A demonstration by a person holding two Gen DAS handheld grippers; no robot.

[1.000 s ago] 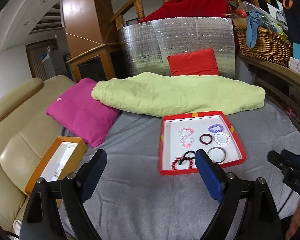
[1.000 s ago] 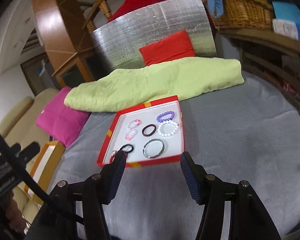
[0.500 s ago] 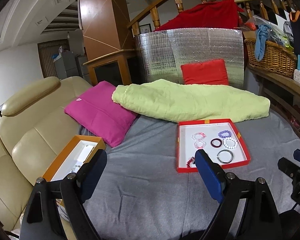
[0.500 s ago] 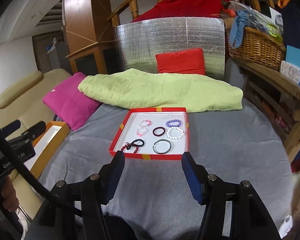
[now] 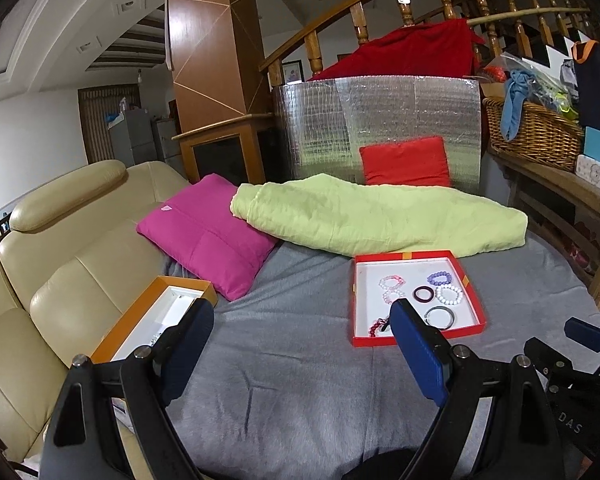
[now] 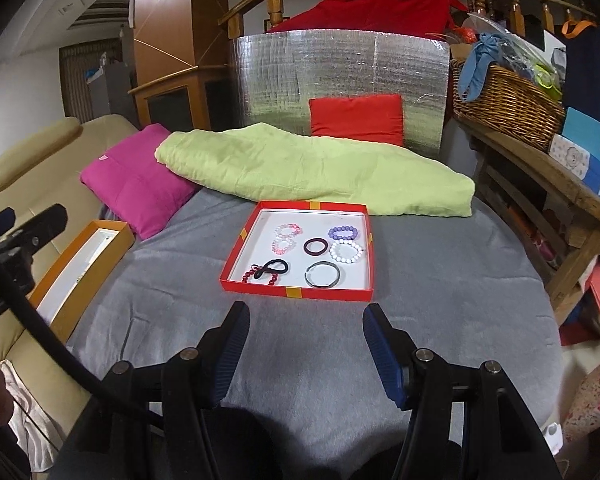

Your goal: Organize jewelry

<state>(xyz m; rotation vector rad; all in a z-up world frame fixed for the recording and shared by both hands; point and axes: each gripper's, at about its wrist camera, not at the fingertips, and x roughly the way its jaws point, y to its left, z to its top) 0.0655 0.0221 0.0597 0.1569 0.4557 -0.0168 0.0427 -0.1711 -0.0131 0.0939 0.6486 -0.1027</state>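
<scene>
Red tray point(image 6: 332, 295) sits on grey bedcover point(image 6: 440, 300), centre of right wrist frame, just below green quilt point(image 6: 312, 172). Holds bracelets in loose rows: pink beaded pair point(image 6: 286, 237) upper left, purple beads point(image 6: 343, 233) upper right, dark ring point(image 6: 315, 247) in the middle, white beads point(image 6: 346, 251) beside it, metal bangle point(image 6: 322, 274) lower right, black hair tie point(image 6: 275, 267) overlapping red beads point(image 6: 260, 277) lower left. Orange box point(image 6: 74, 276) with white lining lies well apart at left edge, long axis running up the frame, beside beige sofa point(image 5: 60, 280).

Right gripper point(image 6: 305, 350) hangs directly below tray's near wall, jaws apart, nothing between them; tray straight ahead, so probably the nearer hand for a first pick. Left gripper point(image 5: 302, 344) spread wide, also empty; in left wrist view tray lies behind right-hand jaw tip at centre right, orange box point(image 5: 148, 320) behind left-hand jaw tip.

Against a second ago: both views pulled back and up, tray smaller and farther from jaws, more sofa and room visible; right view rolled upright from a marked tilt. Jaw spacing unchanged. Bracelets not shifted.
</scene>
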